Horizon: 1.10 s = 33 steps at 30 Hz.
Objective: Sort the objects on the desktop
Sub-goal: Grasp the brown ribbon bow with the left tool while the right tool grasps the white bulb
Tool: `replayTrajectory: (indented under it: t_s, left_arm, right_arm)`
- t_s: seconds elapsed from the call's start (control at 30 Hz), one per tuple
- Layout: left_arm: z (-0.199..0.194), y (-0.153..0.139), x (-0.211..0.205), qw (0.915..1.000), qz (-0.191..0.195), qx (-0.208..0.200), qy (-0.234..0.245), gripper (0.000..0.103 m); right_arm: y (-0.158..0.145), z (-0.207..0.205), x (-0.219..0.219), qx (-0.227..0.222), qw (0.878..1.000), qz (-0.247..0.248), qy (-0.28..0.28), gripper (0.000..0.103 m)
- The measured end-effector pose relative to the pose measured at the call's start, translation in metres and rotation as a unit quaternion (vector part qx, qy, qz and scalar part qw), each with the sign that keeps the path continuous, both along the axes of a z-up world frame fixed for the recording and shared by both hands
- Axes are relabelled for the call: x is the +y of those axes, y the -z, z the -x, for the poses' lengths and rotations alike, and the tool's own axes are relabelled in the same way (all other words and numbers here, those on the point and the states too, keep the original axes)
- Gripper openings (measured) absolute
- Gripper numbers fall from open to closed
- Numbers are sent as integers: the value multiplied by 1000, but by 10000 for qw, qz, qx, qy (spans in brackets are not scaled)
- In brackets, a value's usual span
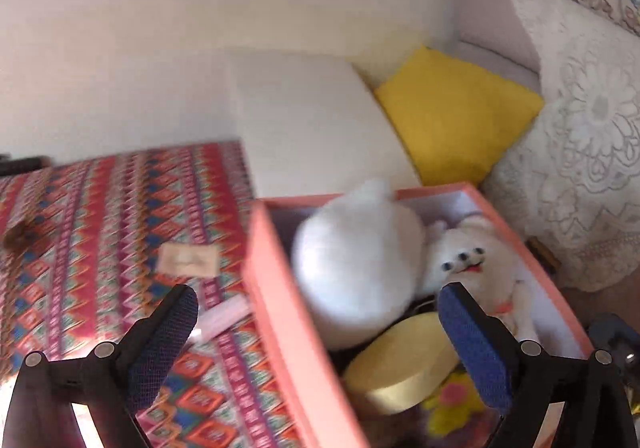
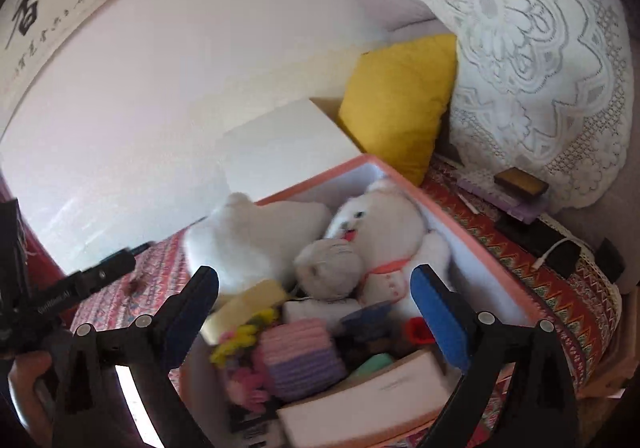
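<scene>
Both grippers, left and right, gape empty above the box; we'd take the card squarely by its edges.

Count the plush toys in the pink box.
3: a white plush at the far left, a white cat plush at the far right, a grey plush between them. Clutter may hide more.

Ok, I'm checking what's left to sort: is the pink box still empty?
No: in the right wrist view the pink box already holds a white plush cat, a grey yarn ball and other items.
</scene>
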<state>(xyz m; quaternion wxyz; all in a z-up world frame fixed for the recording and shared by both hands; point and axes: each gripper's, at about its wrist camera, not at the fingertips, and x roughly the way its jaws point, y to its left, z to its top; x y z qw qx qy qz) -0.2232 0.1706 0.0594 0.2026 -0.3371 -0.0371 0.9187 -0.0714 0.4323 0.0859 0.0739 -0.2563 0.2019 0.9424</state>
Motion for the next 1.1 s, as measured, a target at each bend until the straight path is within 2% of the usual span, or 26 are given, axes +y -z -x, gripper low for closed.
replayTrajectory:
  t_s: [0.27, 0.4, 0.5, 0.63, 0.73, 0.87, 0.9, 0.97, 1.0, 1.07, 1.1]
  left_arm:
    - [-27, 15, -125, 9947, 348, 122, -958, 100]
    - [-30, 33, -187, 9878, 474, 61, -1481, 100]
    - [-16, 51, -222, 9837, 439, -87, -1744, 101]
    - [12, 77, -254, 9790, 434, -282, -1970, 101]
    - [49, 99, -258, 9787, 497, -417, -1947, 101]
    - [113, 127, -256, 9778, 632, -612, -1904, 101]
    - [132, 135, -257, 9771, 628, -691, -1914, 101]
    - [170, 152, -261, 9755, 584, -857, -1938, 101]
    - [189, 160, -263, 9737, 630, -926, -1985, 101]
    - [228, 178, -267, 9687, 793, -1043, -2110, 101]
    - [245, 185, -270, 9665, 861, -1072, -2169, 101]
  right_arm:
    - [-8, 18, -126, 52, 9957, -181, -902, 100]
    - [15, 43, -197, -249, 9887, -320, -1445, 100]
    - [42, 74, -238, -664, 9835, -457, -1619, 100]
    - [85, 126, -259, -1356, 9799, -374, -1411, 100]
    - [127, 166, -251, -1792, 9773, 189, -1116, 100]
    - [170, 221, -232, -2011, 9782, 365, -369, 99]
    - [177, 234, -229, -1978, 9793, 353, -256, 91]
    - [186, 259, -231, -1882, 9817, 233, -187, 91]
    - [188, 268, -233, -1801, 9836, 47, -73, 88]
    - [188, 281, -238, -1593, 9868, -282, 6, 54]
    - [188, 284, -236, -1471, 9889, -131, -145, 31]
